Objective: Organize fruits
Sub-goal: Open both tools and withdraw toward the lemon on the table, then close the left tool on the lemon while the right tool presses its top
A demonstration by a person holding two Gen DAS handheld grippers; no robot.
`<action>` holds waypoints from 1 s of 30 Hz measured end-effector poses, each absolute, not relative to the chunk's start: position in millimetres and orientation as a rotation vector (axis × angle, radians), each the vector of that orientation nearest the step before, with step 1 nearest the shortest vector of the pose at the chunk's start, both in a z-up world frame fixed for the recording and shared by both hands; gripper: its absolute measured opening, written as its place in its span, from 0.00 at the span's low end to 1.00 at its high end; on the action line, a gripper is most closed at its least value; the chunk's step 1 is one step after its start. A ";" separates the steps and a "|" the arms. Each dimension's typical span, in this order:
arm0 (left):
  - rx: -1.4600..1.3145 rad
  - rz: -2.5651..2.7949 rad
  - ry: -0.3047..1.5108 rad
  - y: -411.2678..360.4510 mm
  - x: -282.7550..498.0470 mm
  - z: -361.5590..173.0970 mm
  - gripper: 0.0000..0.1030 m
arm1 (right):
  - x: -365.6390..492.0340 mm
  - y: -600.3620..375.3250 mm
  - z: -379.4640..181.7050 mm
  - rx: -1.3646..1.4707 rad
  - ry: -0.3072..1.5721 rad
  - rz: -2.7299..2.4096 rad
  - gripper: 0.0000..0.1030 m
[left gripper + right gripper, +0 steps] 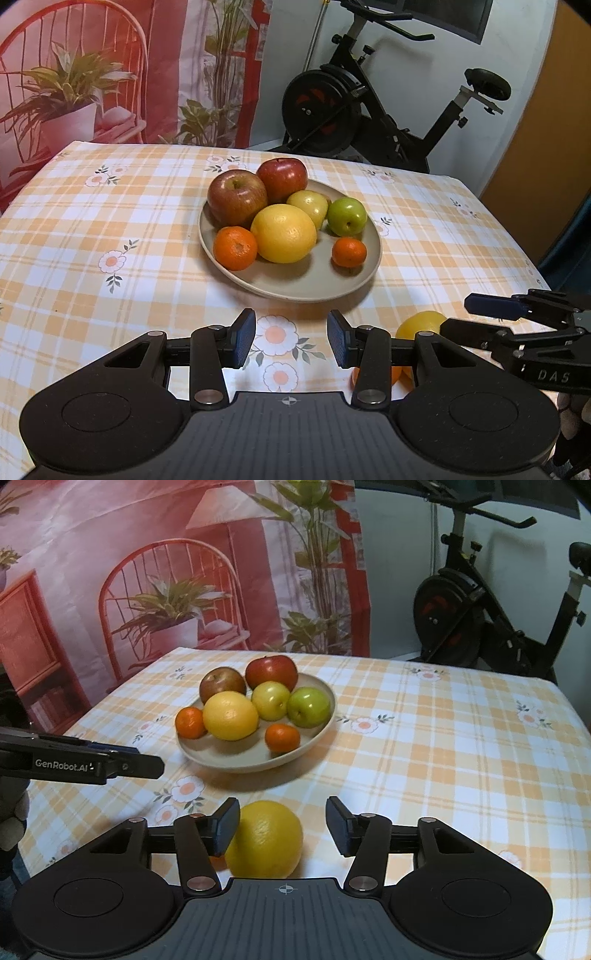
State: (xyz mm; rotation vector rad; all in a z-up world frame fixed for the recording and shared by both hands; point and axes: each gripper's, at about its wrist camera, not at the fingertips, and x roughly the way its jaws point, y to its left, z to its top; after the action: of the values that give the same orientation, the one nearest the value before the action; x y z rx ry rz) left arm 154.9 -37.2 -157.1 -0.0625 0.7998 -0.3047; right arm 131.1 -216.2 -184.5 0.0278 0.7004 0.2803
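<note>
A beige plate in the middle of the table holds two red apples, a green apple, a yellow-green apple, a big yellow citrus and two mandarins. Nearer the front, a second yellow citrus rests on the cloth between the jaws of my right gripper. The left pad is at its skin and the right pad stands clear of it. My left gripper is open over bare cloth. A small orange fruit is mostly hidden behind its right finger.
The table wears an orange-checked floral cloth; its far edge and right edge are in view. Behind it stand an exercise bike and a printed backdrop. Open cloth lies left and right of the plate.
</note>
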 end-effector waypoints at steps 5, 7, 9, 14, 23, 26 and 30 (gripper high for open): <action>-0.062 -0.305 0.806 -37.0 155.7 -157.9 0.44 | 129.6 -211.9 -189.9 0.031 0.719 0.297 0.51; -0.063 -0.305 0.809 -37.0 155.7 -158.6 0.44 | 128.9 -211.6 -191.8 0.033 0.727 0.299 0.51; -0.064 -0.306 0.813 -37.3 156.0 -159.3 0.44 | 128.3 -211.5 -193.5 0.037 0.734 0.303 0.51; -0.063 -0.308 0.815 -38.2 156.3 -159.7 0.44 | 128.5 -210.5 -198.7 0.041 0.758 0.314 0.51; -0.075 -0.316 0.828 -39.6 157.4 -161.2 0.44 | 128.4 -210.5 -209.8 0.050 0.808 0.330 0.47; -0.081 -0.328 0.837 -41.3 159.0 -161.1 0.44 | 126.1 -211.7 -211.7 0.050 0.814 0.339 0.45; -0.098 -0.359 0.853 -47.1 163.4 -160.1 0.44 | 123.6 -214.3 -213.2 0.056 0.816 0.346 0.45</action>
State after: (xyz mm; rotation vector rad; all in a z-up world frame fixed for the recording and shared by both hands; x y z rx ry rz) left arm 163.4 -47.1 -160.1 -0.0985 0.8530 -0.3587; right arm 123.6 -214.3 -213.2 0.0562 0.8156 0.3465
